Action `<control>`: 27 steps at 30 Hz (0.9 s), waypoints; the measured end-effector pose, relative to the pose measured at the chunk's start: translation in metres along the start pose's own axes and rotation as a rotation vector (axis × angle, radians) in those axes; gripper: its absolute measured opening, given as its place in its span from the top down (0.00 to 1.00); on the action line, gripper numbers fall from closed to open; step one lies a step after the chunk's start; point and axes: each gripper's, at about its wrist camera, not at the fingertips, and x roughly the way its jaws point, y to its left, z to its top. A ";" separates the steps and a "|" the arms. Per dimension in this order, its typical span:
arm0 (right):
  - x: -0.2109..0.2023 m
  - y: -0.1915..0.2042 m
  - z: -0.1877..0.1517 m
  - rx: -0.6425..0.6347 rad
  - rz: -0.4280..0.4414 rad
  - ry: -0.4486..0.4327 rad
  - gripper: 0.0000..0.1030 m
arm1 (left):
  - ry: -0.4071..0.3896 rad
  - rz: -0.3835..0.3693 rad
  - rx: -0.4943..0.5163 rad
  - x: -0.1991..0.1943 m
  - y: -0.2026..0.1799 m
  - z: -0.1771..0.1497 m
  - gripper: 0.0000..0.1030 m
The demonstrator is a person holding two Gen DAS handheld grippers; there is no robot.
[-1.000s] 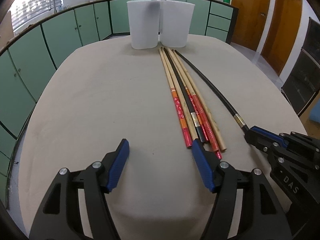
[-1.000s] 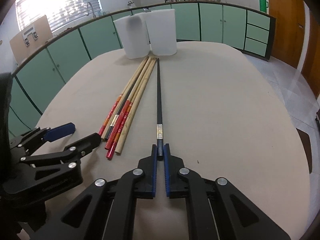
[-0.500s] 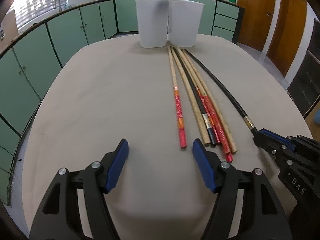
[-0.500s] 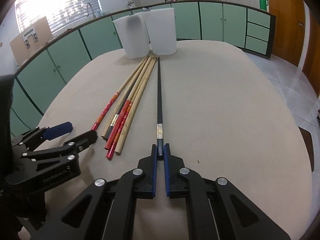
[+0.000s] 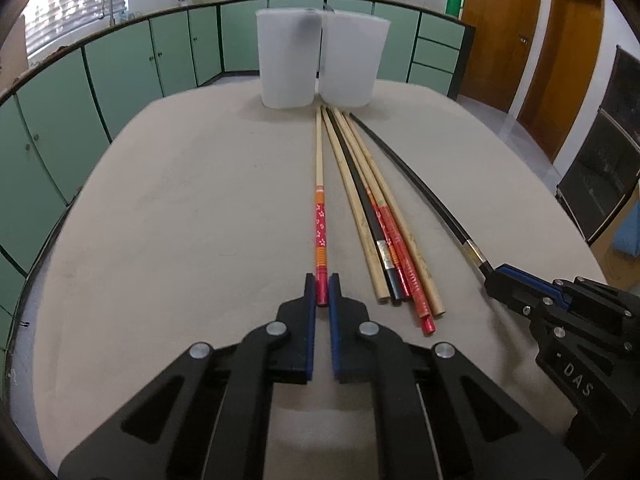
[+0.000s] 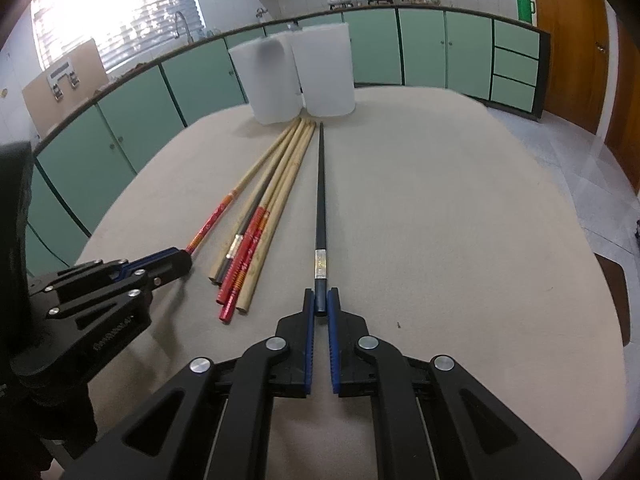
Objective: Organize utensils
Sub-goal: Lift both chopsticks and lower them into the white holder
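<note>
Your left gripper (image 5: 322,290) is clamped on the near end of the red-patterned chopstick (image 5: 320,224), which lies on the worktop (image 5: 180,220). Your right gripper (image 6: 321,304) holds the black chopstick (image 6: 320,200); the other chopsticks (image 5: 384,232) lie between them.

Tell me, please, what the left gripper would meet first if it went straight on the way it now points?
The left gripper, shut on the red-ended chopstick, points down at the table, so probably the tabletop first; along the chopstick's line, the left white container.
</note>
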 end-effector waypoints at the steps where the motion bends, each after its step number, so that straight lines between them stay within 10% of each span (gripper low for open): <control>1: -0.003 -0.001 0.001 0.003 0.002 -0.004 0.94 | -0.015 0.003 0.004 -0.006 0.001 0.001 0.95; 27: -0.115 0.008 0.154 -0.112 0.093 -0.250 0.94 | -0.353 -0.080 0.004 -0.131 0.019 0.119 0.95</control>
